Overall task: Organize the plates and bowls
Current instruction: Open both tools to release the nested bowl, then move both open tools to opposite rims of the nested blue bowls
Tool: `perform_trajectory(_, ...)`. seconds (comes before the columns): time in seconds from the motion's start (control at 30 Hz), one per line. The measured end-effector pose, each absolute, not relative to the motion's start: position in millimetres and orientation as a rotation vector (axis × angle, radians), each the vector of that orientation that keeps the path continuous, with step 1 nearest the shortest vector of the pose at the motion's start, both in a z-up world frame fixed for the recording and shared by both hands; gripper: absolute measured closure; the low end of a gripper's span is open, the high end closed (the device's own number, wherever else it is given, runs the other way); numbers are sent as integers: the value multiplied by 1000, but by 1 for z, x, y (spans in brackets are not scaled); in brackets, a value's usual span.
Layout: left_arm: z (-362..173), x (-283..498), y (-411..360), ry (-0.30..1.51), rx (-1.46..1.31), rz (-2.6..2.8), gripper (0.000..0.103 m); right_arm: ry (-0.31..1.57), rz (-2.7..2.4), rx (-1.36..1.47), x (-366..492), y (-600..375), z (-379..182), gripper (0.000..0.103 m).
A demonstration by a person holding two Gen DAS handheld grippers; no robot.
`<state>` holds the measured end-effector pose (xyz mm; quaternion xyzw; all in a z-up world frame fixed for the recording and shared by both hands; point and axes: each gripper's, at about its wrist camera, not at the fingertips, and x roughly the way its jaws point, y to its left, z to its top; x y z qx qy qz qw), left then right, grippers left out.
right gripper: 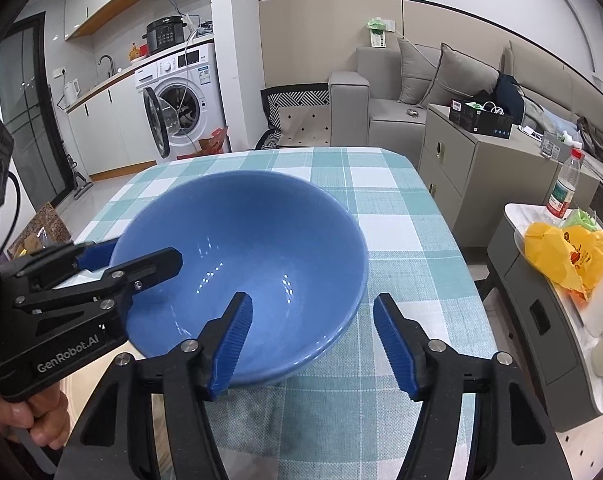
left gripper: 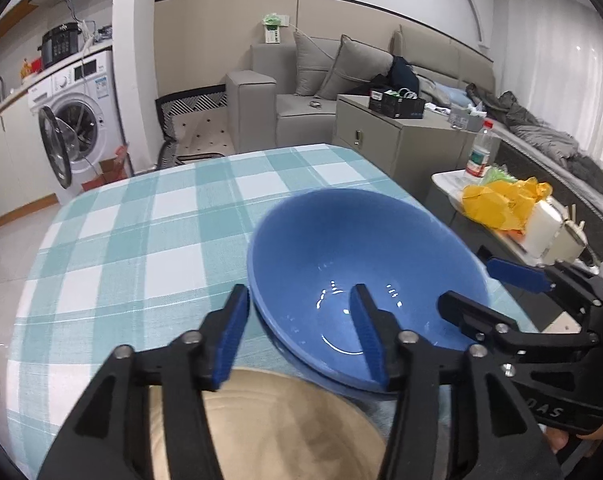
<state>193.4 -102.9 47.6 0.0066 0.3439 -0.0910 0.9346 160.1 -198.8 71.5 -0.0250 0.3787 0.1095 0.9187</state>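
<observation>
A small flat: washing machine point(right gripper: 181, 116) with its door swung open at the back left, grey sofa point(right gripper: 413, 96) behind, grey cabinet point(right gripper: 481, 168) off the table's right edge. Nearer, a table under a teal-and-white checked cloth point(left gripper: 141, 220).

Left gripper point(left gripper: 301, 332) parted, its pads straddling the near-left rim of a blue bowl point(left gripper: 361, 264): left pad outside the wall, right pad inside the hollow, neither seen pressing on the rim. Right gripper point(right gripper: 313, 344) likewise parted, astride the near-right rim, one pad inside, the other outside over bare cloth, a clear gap at each pad. Nothing gripped by either.

Bowl upright on the cloth, mouth facing up, round, so no long axis to speak of. A second blue rim showing just beneath it on the near side, as of one bowl nested in another. A tan round dish point(left gripper: 269, 432) under the left gripper, just short of the bowl and partly hidden by the fingers.

Outward: open cloth left of and beyond the bowl, right to the far edge. Right edge of the table near the bowl; past it a low side table point(right gripper: 541, 280) carrying a yellow bag point(right gripper: 569, 256) and a bottle point(right gripper: 565, 188).
</observation>
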Motion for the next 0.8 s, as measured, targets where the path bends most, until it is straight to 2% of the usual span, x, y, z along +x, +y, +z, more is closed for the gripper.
perform_trajectory(0.17, 41, 197, -92, 744, -19, -181, 49, 787, 224, -39, 158, -204, 70, 32)
perform_trajectory(0.23, 39, 199, -87, 757, -35, -170, 49, 784, 225, -31, 158, -205, 70, 24)
perform_trajectory(0.43, 34, 202, -78, 786, -75, -189, 44, 801, 259, 7, 157, -210, 69, 15)
perform_trajectory(0.47, 34, 201, -77, 786, -76, -189, 42, 804, 264, 8, 157, -210, 68, 14)
perform_trajectory(0.53, 34, 201, -76, 781, -81, -178, 13, 808, 264, -2, 157, -210, 67, 10)
perform_trajectory(0.57, 35, 199, -75, 768, -81, -172, 9, 809, 264, -3, 157, -209, 67, 10)
perform_trajectory(0.8, 35, 203, -72, 765, -85, -147, 2, 789, 304, 51, 156, -214, 71, 5)
